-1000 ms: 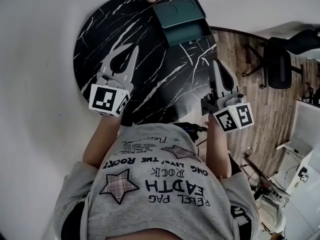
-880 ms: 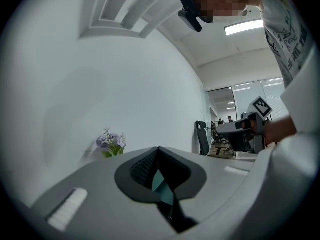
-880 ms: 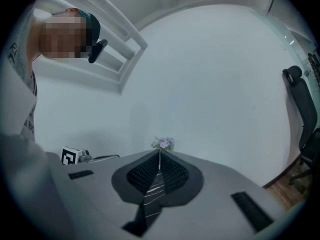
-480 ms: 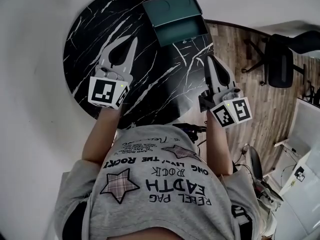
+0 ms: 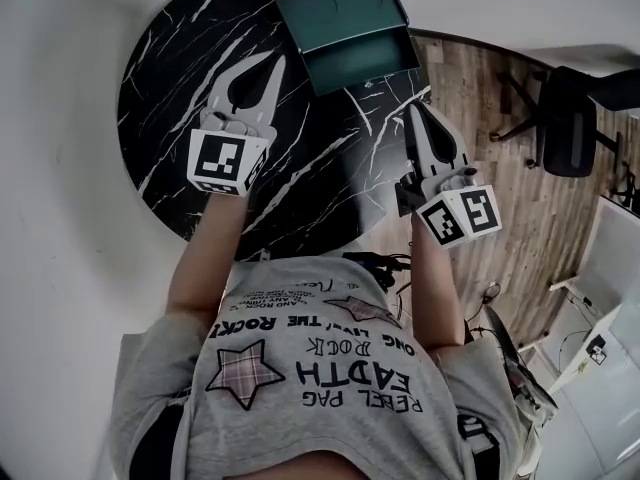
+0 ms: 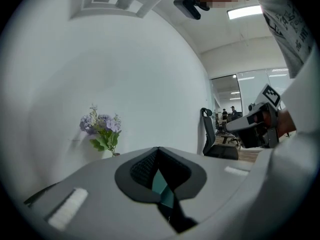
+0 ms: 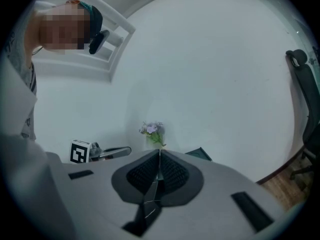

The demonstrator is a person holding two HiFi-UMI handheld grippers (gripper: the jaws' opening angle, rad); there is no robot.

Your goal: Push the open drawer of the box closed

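The green box (image 5: 343,13) sits at the top centre of the head view, on the far part of the round black marble table (image 5: 180,108). Its drawer (image 5: 366,65) stands pulled out toward the lower right, wide open.

The left gripper (image 5: 272,61) hangs over the table in the upper left of the frame, its tips close beside the box's left side but not touching it. In its own view the jaws meet at the tip, with nothing held between them.

The right gripper (image 5: 410,111) is right of centre, over the table's right edge. It is just below the drawer's front and apart from it. Its jaws are pressed together too, and empty.

A vase of purple flowers (image 6: 102,128) stands against the white wall behind the box. An office chair (image 5: 568,126) stands on the wooden floor (image 5: 480,158) at the right.
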